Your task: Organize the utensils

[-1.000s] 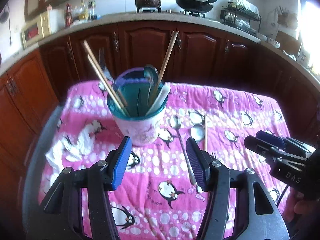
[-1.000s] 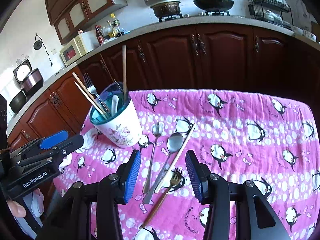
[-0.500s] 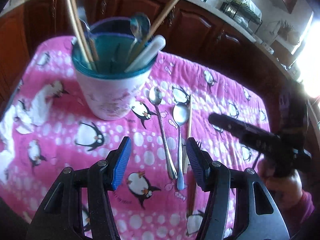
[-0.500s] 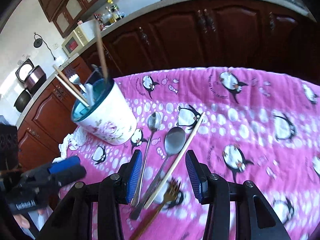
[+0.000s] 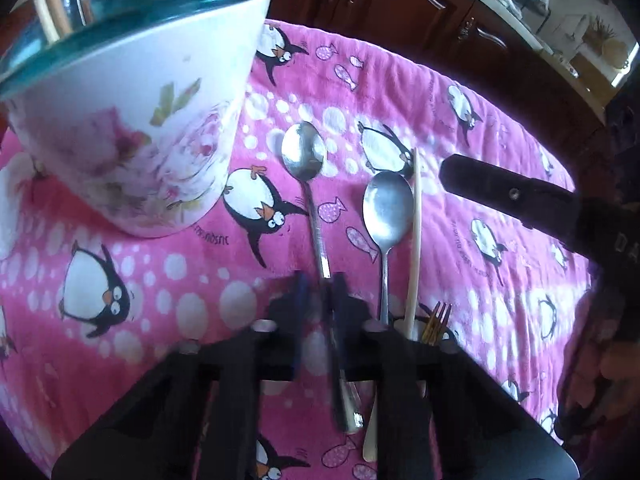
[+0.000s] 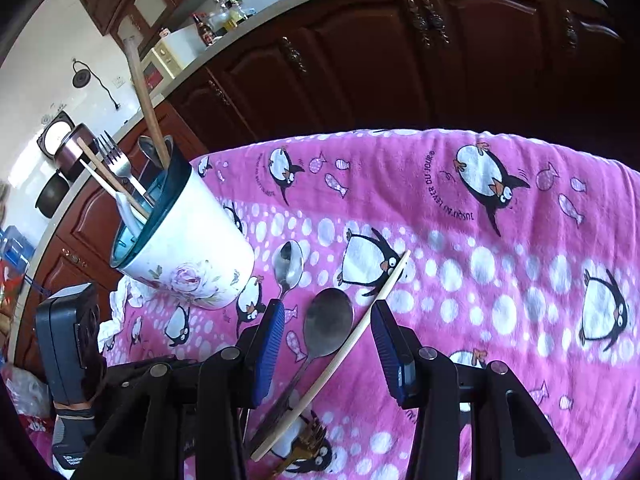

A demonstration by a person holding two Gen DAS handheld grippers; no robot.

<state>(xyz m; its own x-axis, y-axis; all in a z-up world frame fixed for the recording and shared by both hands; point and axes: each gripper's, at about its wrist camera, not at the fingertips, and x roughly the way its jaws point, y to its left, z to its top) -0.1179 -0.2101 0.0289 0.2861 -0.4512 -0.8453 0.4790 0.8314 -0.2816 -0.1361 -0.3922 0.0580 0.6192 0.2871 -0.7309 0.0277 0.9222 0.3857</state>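
A white floral utensil cup [image 5: 132, 128] with a teal rim stands on the pink penguin cloth [image 5: 460, 280]; it holds chopsticks, a fork and spoons [image 6: 120, 176]. Beside it lie a small steel spoon [image 5: 304, 156], a larger spoon [image 5: 387, 208], one pale chopstick [image 5: 415, 232] and a gold fork [image 5: 436, 320]. My left gripper [image 5: 321, 284] is shut on the small spoon's handle. My right gripper [image 6: 328, 344] is open, low over the larger spoon [image 6: 328, 316] and the chopstick [image 6: 360, 328].
A crumpled white tissue [image 6: 120, 308] lies left of the cup. Dark wooden cabinets [image 6: 360, 60] and a counter with bottles stand behind the table. The right gripper's black body [image 5: 520, 200] reaches in from the right in the left wrist view.
My left gripper dropped to the cloth and shut on the small spoon's handle. My right gripper moved lower and closer over the larger spoon and chopstick, staying open.
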